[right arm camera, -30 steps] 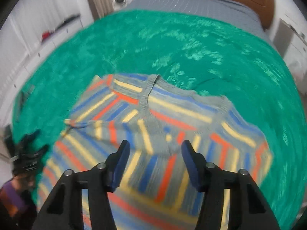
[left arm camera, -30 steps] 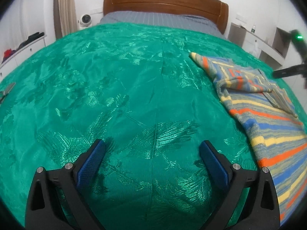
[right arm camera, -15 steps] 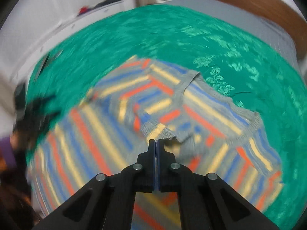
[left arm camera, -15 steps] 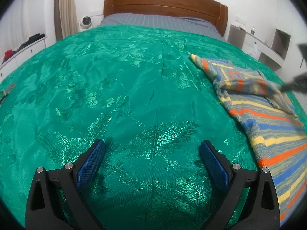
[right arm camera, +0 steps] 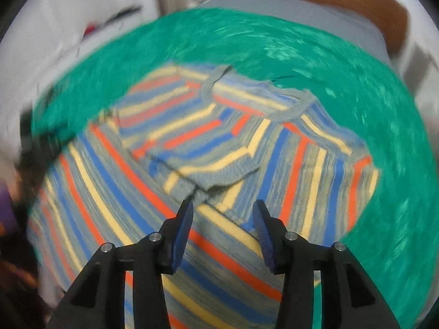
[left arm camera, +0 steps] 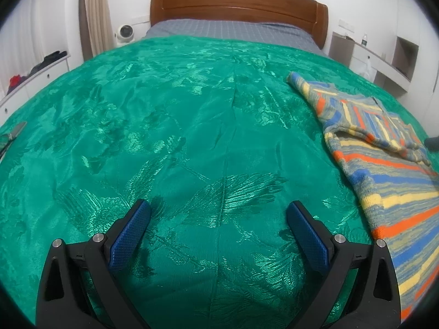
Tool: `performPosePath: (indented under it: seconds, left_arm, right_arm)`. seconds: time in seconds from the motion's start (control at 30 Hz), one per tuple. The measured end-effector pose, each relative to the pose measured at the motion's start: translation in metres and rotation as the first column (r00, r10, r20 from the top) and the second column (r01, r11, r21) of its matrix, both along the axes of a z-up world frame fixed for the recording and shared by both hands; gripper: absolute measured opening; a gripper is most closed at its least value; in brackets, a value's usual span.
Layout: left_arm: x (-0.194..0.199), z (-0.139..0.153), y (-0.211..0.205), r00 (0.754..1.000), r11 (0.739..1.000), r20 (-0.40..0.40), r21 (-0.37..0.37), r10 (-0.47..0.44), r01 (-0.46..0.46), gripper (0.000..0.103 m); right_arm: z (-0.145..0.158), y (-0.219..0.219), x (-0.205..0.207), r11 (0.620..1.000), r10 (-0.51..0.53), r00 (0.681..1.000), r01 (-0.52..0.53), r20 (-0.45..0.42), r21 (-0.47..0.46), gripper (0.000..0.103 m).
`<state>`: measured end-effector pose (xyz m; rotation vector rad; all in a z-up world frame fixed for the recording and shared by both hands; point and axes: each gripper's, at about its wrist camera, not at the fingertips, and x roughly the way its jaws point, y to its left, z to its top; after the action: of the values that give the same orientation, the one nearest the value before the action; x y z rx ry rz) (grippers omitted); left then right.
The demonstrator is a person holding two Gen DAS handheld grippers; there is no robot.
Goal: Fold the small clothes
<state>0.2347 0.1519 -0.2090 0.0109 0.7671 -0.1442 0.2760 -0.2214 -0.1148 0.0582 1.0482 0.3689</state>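
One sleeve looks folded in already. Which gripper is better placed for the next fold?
Probably right: the right gripper hangs open over the striped sweater; the left gripper faces bare green bedspread.

sweater (left arm camera: 384, 148) on bedspread (left arm camera: 192, 137) right side, headboard (left arm camera: 238, 8) behind

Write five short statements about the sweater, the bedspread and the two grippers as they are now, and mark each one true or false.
1. The striped sweater lies on a green bedspread. True.
2. The right gripper is clamped on a sleeve. False: its fingers stand apart, having just opened, with nothing pinched between them.
3. One sleeve is folded across the sweater's body. True.
4. The left gripper holds the sweater's hem. False: it is open over bare bedspread, with the sweater off to its right.
5. The sweater is plain grey. False: it has orange, blue and yellow stripes.
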Motion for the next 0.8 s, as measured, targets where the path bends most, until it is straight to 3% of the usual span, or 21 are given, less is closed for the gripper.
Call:
performPosePath:
  seconds: [0.1,0.17,0.27,0.3,0.33,0.47,0.53,0.67,0.73,0.8]
  left_arm:
    - [0.000,0.000,0.000,1.000,1.000,0.000,0.000,0.000,0.000,0.101]
    - [0.000,0.000,0.000,1.000,1.000,0.000,0.000,0.000,0.000,0.101]
    - [0.000,0.000,0.001,1.000,1.000,0.001,-0.003,-0.002,0.002,0.101]
    - [0.000,0.000,0.001,1.000,1.000,0.001,-0.007,-0.002,0.002,0.101]
    - [0.000,0.000,0.002,1.000,1.000,0.001,-0.010,-0.003,0.003,0.101]
    - [0.000,0.000,0.003,1.000,1.000,0.005,-0.012,-0.002,0.002,0.101]
    - [0.000,0.000,0.003,1.000,1.000,0.006,-0.012,-0.002,0.002,0.101]
    - [0.000,0.000,0.003,1.000,1.000,0.005,-0.009,0.000,0.000,0.101]
    - [0.000,0.000,0.003,1.000,1.000,0.006,-0.009,0.000,0.000,0.101]
    - [0.000,0.000,0.003,1.000,1.000,0.006,-0.009,0.000,0.000,0.101]
  right_arm:
    - [-0.015,-0.020,0.028,0.967,-0.173,0.973,0.197,-0.151,0.159,0.044]
    - [-0.026,-0.025,0.045,0.943,-0.239,0.948,0.278,-0.209,0.183,0.043]
    - [-0.035,-0.022,0.057,0.936,-0.261,0.936,0.305,-0.234,0.176,0.038]
    - [-0.037,-0.021,0.059,0.936,-0.270,0.933,0.313,-0.239,0.161,0.016]
    - [-0.032,-0.019,0.060,0.938,-0.287,0.932,0.320,-0.220,0.133,0.003]
    - [0.008,-0.018,0.060,0.948,-0.300,0.954,0.301,-0.022,0.104,0.003]
    - [0.014,-0.018,0.069,0.953,-0.301,0.953,0.299,0.035,0.053,0.003]
    - [-0.010,-0.023,0.077,0.949,-0.307,0.949,0.311,-0.073,0.052,0.004]
    - [-0.007,-0.036,0.062,0.926,-0.348,0.935,0.354,-0.067,0.130,0.009]
    - [-0.004,-0.049,0.040,0.882,-0.396,0.911,0.412,-0.115,0.230,0.011]
